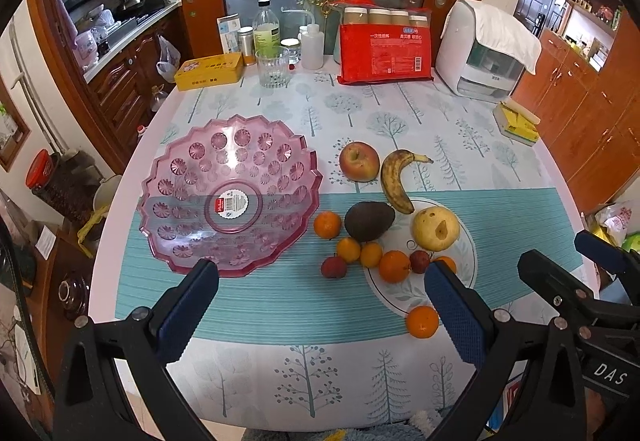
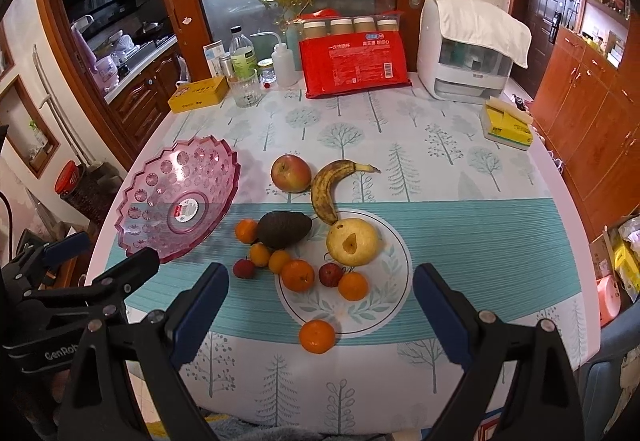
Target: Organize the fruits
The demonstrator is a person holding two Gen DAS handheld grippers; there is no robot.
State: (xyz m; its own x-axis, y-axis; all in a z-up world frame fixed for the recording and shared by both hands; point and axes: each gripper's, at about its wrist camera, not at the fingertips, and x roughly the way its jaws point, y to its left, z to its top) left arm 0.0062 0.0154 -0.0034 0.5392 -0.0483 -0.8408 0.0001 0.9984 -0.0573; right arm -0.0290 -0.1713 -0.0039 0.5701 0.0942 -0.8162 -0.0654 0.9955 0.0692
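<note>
Grippers: the left gripper (image 1: 320, 305) and right gripper (image 2: 320, 305) both hover above the near edge of the bench (image 2: 460, 145), jaws spread wide, holding nothing. A lone orange tangerine (image 2: 317, 336) lies nearest. Beyond it sit small oranges, two red fruits, a bruised yellow pear (image 2: 353, 241), a dark avocado (image 2: 283, 229), a spotted banana (image 2: 329, 188) and a red apple (image 2: 291, 173). The empty pink faceted plastic bowl (image 1: 228, 197) stands left of the fruit.
</note>
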